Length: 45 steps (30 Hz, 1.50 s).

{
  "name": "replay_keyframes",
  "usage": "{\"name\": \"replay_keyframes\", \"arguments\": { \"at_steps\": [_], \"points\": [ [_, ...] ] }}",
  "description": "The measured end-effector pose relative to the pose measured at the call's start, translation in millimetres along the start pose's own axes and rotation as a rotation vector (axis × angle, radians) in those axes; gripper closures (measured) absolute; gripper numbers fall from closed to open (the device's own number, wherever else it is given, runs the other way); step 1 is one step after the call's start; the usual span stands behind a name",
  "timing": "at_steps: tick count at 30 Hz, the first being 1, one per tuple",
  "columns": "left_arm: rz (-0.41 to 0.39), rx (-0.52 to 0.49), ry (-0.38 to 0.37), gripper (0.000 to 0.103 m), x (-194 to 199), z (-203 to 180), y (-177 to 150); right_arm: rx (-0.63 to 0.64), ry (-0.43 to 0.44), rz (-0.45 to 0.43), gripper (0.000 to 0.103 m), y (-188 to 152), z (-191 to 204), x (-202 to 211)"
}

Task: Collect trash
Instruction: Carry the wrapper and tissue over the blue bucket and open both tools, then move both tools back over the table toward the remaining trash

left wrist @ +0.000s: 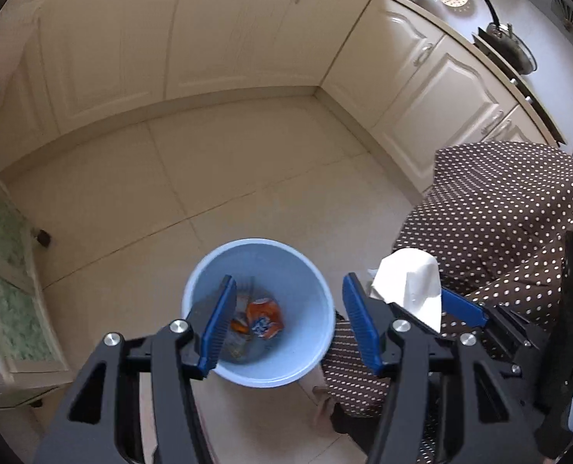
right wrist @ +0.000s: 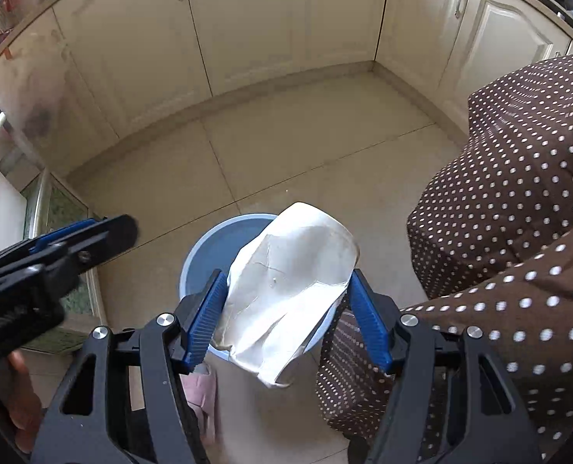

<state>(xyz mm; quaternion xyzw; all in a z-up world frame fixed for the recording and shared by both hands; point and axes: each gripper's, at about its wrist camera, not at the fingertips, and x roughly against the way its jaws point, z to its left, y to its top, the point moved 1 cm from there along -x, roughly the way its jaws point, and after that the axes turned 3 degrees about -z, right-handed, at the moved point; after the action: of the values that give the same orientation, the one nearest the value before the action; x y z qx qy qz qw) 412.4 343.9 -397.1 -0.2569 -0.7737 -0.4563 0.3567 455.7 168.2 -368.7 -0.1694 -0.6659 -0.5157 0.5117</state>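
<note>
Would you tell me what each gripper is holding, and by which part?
The right gripper holds a crumpled white cup by its sides, above the blue bin. The left gripper holds nothing.

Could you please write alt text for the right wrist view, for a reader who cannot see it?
The right gripper holds a crumpled white cup between its blue pads, above a light blue bin on a beige tiled kitchen floor. The left gripper enters at left, brown polka-dot clothing fills the right, and cream cabinets stand behind.
</note>
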Motion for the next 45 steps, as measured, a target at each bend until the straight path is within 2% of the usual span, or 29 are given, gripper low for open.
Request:
{"name": "replay_keyframes", "arguments": {
  "at_steps": [5,11,14,18,22,26,33,45],
  "points": [
    [-0.009,0.029,0.038,0.047,13.7,21.6,5.4,-0.012,0.023,0.011,0.041,3.3,9.9,-9.7],
    [-0.020,0.057,0.048,0.047,24.5,37.0,4.4,0.009,0.022,-0.007,0.041,13.8,18.1,-11.4],
    [-0.026,0.062,0.050,0.047,29.6,40.2,6.2,0.015,0.021,-0.038,0.041,22.4,22.6,-9.1],
    [-0.039,0.065,0.053,0.047,41.1,42.8,9.4,0.020,0.003,-0.079,0.034,29.2,28.0,0.9],
    [-0.065,0.057,0.056,0.047,57.9,36.6,14.2,0.028,-0.015,-0.104,0.034,32.4,27.7,15.4],
    [-0.098,0.037,0.049,0.047,79.2,25.3,18.5,0.025,-0.023,-0.141,0.034,30.8,26.6,41.8],
    [-0.161,-0.010,0.022,0.047,126.9,1.6,21.9,0.044,-0.066,-0.250,0.034,25.0,27.8,110.8],
    [-0.317,-0.108,-0.031,0.045,234.7,-43.8,16.1,0.019,-0.130,-0.446,0.029,10.7,24.4,238.9]
  ]
}}
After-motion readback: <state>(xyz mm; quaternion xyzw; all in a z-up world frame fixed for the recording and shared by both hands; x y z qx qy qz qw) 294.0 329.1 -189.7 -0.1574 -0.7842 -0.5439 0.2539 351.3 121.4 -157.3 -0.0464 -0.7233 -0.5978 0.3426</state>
